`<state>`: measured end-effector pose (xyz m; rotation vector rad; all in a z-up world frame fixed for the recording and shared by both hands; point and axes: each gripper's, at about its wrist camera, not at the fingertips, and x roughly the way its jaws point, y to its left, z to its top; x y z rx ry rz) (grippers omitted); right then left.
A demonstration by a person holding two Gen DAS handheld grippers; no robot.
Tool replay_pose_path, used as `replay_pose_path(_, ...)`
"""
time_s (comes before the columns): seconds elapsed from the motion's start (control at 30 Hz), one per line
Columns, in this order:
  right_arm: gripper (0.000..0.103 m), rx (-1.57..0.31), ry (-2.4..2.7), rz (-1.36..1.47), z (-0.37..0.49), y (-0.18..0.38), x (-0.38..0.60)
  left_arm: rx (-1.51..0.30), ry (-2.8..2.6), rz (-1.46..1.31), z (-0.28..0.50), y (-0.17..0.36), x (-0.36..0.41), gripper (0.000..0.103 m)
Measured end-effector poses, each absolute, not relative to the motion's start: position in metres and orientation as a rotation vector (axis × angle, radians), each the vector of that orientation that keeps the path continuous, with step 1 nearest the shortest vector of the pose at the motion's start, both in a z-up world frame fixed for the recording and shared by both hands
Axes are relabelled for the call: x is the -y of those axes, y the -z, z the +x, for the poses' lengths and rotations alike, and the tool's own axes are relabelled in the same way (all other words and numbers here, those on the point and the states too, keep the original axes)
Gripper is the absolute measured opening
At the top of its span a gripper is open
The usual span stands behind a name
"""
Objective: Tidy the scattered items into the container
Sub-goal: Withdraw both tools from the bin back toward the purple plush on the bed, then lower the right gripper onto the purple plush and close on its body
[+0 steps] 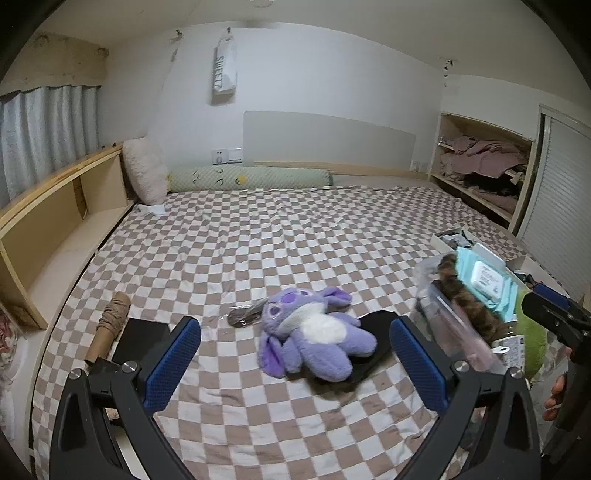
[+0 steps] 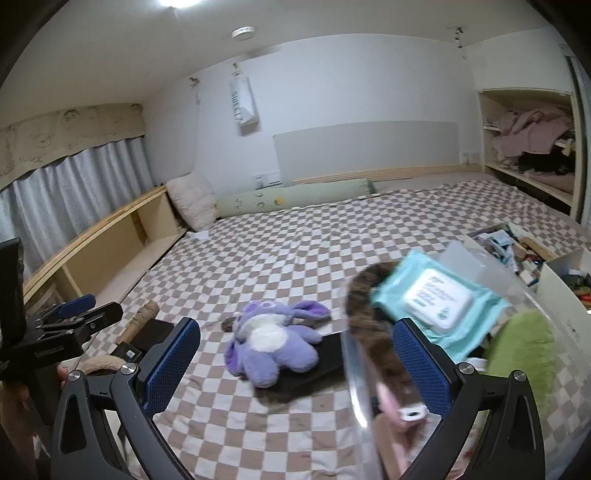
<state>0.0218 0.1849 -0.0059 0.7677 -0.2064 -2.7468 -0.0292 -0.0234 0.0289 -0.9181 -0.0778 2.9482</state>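
one plush toy (image 1: 314,332), one wipes pack (image 1: 487,280), two pillows (image 1: 146,175)

I see the room evenly lit from overhead; in my right wrist view a bright round ceiling light (image 2: 176,3) burns out at the top edge. Shadows are soft: a faint dark patch lies under the purple plush rabbit toy (image 1: 308,332) on the brown-and-white checkered bedspread (image 1: 258,251). Both views bow hard at the rim, curving the white wall (image 1: 314,81) and leaving black corners. The clear plastic container (image 2: 360,373) and teal wet-wipe packet (image 2: 437,299) smear with motion blur in my right view. The colours look slightly cool and muted.
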Motion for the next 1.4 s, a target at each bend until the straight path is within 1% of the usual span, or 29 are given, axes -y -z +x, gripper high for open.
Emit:
replay_pose_path(0.17, 0.103, 0.197, 2.678, 0.780, 0.018, 0.010, -0.163, 0.082, -2.973, -0.962, -0.034, -0.022, 0.046, 0.103)
replay_pose_path(0.33, 0.103, 0.121, 2.619, 0.786, 0.011, 0.011, -0.142, 0.105, -3.014, -1.041, -0.045, -0.011, 0.073, 0.103)
replay_pose_path(0.57, 0.103, 0.070, 2.519, 0.874, -0.011, 0.025, -0.122, 0.199, -3.025, -1.239, -0.071, 0.019, 0.118, 0.103)
replay_pose_path(0.73, 0.103, 0.037, 2.441, 0.941, -0.026, 0.042, -0.107, 0.315, -2.969, -1.406, -0.095, 0.050, 0.147, 0.103)
replay_pose_path(0.83, 0.103, 0.065, 2.394, 0.996, -0.038, 0.054, -0.101, 0.336, -2.946, -1.494, -0.107, 0.068, 0.155, 0.103)
replay_pose_path(0.93, 0.103, 0.146, 2.330, 1.085, -0.055, 0.069, -0.097, 0.338, -2.921, -1.572, -0.120, 0.084, 0.155, 0.103)
replay_pose_path(1.03, 0.103, 0.198, 2.304, 1.161, -0.073, 0.080, -0.092, 0.385, -2.858, -1.638, -0.135, 0.101, 0.148, 0.103)
replay_pose_path(1.2, 0.103, 0.165, 2.287, 1.326, -0.116, 0.099, -0.077, 0.386, -2.798, -1.710, -0.157, 0.119, 0.125, 0.103)
replay_pose_path(1.4, 0.103, 0.134, 2.299, 1.431, -0.164, 0.122, -0.072, 0.288, -2.725, -1.736, -0.181, 0.136, 0.084, 0.103)
